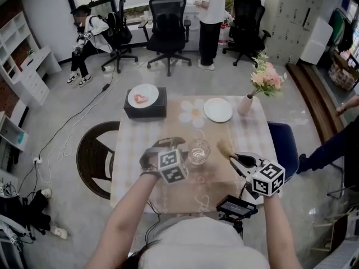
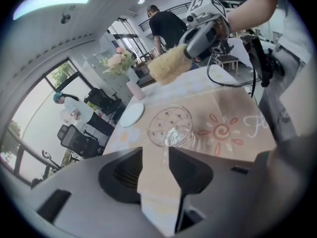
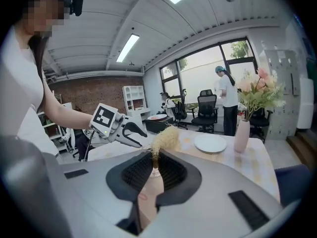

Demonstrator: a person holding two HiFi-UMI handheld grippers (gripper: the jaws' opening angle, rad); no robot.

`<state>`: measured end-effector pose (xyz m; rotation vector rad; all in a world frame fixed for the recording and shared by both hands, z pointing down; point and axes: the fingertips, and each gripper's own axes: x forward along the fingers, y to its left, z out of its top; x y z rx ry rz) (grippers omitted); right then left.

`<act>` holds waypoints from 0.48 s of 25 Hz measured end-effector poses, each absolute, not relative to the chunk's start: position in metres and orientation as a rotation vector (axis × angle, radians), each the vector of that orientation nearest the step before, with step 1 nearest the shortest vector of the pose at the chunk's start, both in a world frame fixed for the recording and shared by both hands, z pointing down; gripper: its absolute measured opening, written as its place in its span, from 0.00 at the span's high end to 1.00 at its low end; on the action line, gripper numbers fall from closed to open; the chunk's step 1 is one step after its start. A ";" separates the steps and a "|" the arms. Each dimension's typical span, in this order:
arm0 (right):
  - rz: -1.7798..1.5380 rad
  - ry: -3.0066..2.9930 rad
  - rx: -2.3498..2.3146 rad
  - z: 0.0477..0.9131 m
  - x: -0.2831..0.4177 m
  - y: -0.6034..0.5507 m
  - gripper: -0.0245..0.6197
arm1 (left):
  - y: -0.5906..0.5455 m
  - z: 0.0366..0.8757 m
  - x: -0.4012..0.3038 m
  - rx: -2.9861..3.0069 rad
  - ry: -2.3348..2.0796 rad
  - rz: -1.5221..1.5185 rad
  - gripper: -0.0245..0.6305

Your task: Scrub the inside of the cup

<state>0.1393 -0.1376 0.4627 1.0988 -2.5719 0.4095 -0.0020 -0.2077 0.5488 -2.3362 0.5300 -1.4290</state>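
Observation:
A clear glass cup stands upright on a brown paper mat in the middle of the table. My left gripper sits just left of the cup. In the left gripper view its jaws stand open with nothing between them, and the cup lies just beyond the tips. My right gripper is right of the cup, shut on the handle of a brush. The brush's fluffy tan head hangs in the air beside the rim, outside the cup. In the right gripper view the brush head sticks out past the jaws.
At the table's far side are a white plate, a pink vase of flowers and a black box with a plate on top. A blue chair stands on the right, a black device at the near edge. People and office chairs fill the back.

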 end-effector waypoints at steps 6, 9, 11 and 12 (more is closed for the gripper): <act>0.311 -2.595 1.160 0.436 0.128 -0.149 0.90 | -0.208 0.505 -0.010 -2.483 0.727 -1.236 0.74; 0.247 -2.622 1.187 0.421 0.119 -0.152 0.90 | -0.207 0.486 -0.011 -2.568 0.809 -1.130 0.75; 0.192 -2.638 1.204 0.411 0.113 -0.153 0.90 | -0.206 0.475 -0.011 -2.618 0.864 -1.059 0.76; 0.167 -2.643 1.211 0.406 0.110 -0.153 0.90 | -0.206 0.471 -0.010 -2.646 0.892 -1.022 0.78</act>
